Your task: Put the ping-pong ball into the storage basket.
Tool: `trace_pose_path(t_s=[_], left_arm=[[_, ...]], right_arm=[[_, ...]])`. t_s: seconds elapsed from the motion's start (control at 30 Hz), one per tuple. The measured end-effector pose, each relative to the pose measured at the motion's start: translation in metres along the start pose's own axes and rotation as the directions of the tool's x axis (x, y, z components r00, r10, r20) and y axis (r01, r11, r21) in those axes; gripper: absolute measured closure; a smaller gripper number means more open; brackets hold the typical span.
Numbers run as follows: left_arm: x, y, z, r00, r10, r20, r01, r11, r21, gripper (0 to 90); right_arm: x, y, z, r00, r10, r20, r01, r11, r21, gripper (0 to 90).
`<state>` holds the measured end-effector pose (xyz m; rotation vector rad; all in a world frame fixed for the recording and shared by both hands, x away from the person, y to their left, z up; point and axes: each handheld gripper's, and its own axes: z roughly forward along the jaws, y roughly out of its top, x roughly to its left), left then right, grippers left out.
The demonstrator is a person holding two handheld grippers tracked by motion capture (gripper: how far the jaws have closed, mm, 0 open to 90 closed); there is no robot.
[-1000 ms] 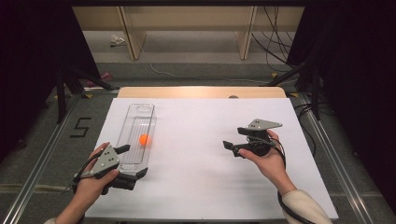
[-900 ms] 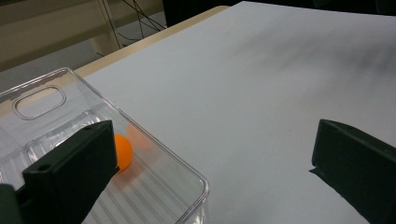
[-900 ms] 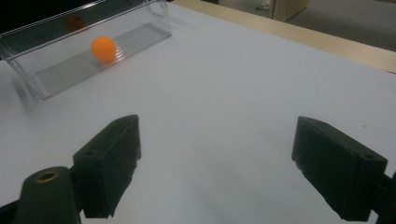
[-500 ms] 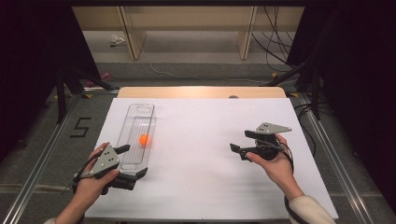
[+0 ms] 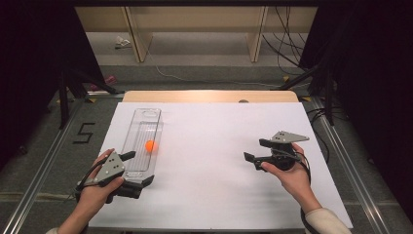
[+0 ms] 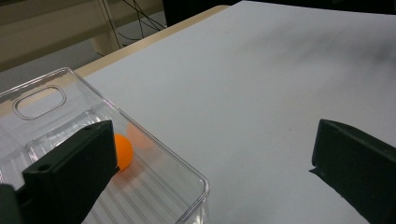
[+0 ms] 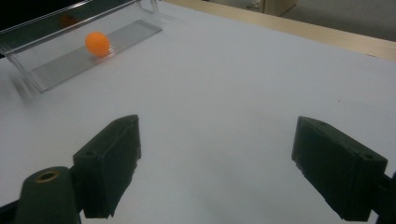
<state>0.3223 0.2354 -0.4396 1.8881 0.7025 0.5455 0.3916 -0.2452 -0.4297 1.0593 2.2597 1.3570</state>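
Observation:
A long clear plastic tray (image 5: pixel 155 113) lies lengthwise on the left of the white sheet, and an orange ball (image 5: pixel 150 145) rests inside near its middle. My left gripper (image 5: pixel 138 168) is open at the tray's near end. In the left gripper view its left jaw is over the tray (image 6: pixel 140 127) beside the ball (image 6: pixel 123 152), its right jaw is over bare sheet, and the left gripper (image 6: pixel 210 179) straddles the tray's corner. My right gripper (image 5: pixel 254 150) is held open over the sheet's right side with nothing between its jaws. From the right gripper (image 7: pixel 215 172) the tray (image 7: pixel 46 72) and ball (image 7: pixel 97 43) are far off.
The white sheet (image 5: pixel 214 146) covers the table, and a wooden strip (image 5: pixel 209 96) shows along the far edge. Beyond it are shelf legs (image 5: pixel 134 34) and cables on the floor. A "5" mark (image 5: pixel 84 132) lies on the floor at left. Metal rails run along both sides.
My right gripper has moved to the right and slightly toward the person, still open. The left gripper, tray and ball have stayed put.

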Motion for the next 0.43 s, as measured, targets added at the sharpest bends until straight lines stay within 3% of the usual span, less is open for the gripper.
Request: trace_pose_path(t_s=[0.43], left_arm=[[0.0004, 0.0005, 0.0011, 1.0000, 0.002, 0.003, -0.002, 1.0000, 0.000, 0.0]], right_arm=[[-0.0007, -0.0010, -0.0004, 1.0000, -0.002, 0.003, 0.002, 1.000, -0.003, 16.5]])
